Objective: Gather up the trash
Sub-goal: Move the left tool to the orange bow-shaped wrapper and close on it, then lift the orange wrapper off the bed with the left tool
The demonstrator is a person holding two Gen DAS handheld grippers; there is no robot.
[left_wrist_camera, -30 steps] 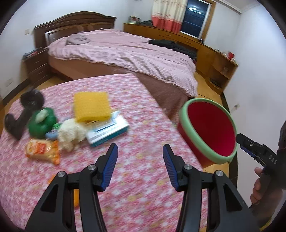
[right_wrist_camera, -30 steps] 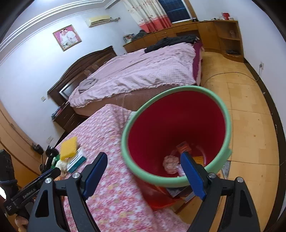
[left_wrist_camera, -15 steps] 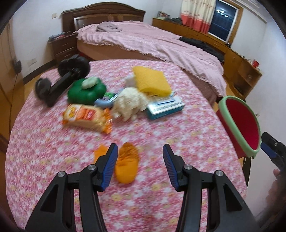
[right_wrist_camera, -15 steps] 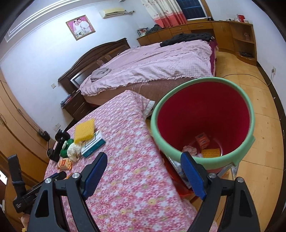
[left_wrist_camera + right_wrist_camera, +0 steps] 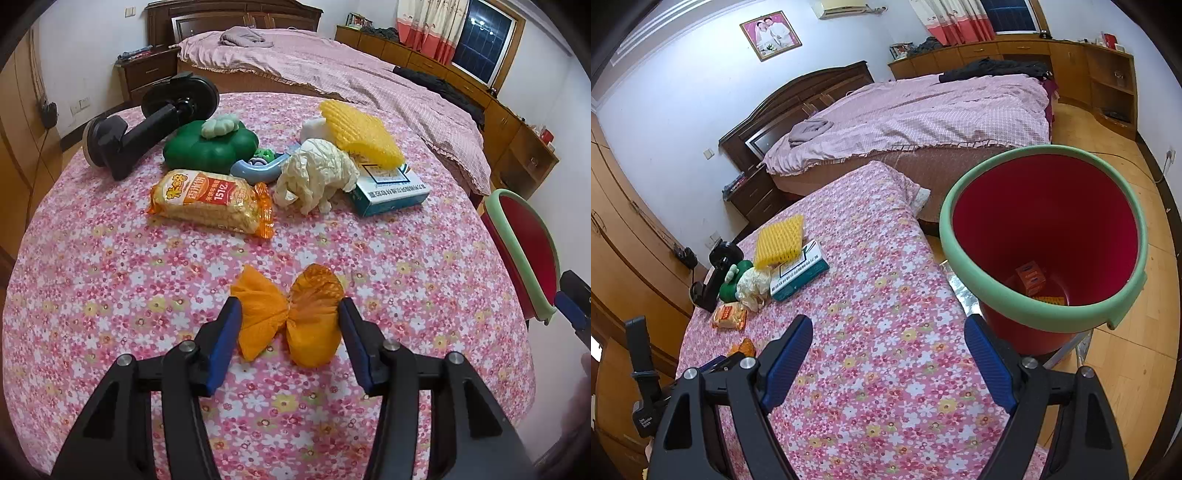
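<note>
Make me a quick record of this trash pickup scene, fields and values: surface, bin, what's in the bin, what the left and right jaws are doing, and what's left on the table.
surface: table with pink floral cloth
bin: red bin with green rim, beside the table edge
bin contents: small orange box, yellow piece partly hidden by rim
left gripper: jaws opening, either side of orange wrapper, not pressing it
right gripper: open, nothing between jaws
left on table: snack packet, crumpled paper, yellow foam net, carton

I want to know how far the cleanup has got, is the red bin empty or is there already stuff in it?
Not empty. The right wrist view shows an orange box and a yellow piece on the bottom of the red bin.
</note>
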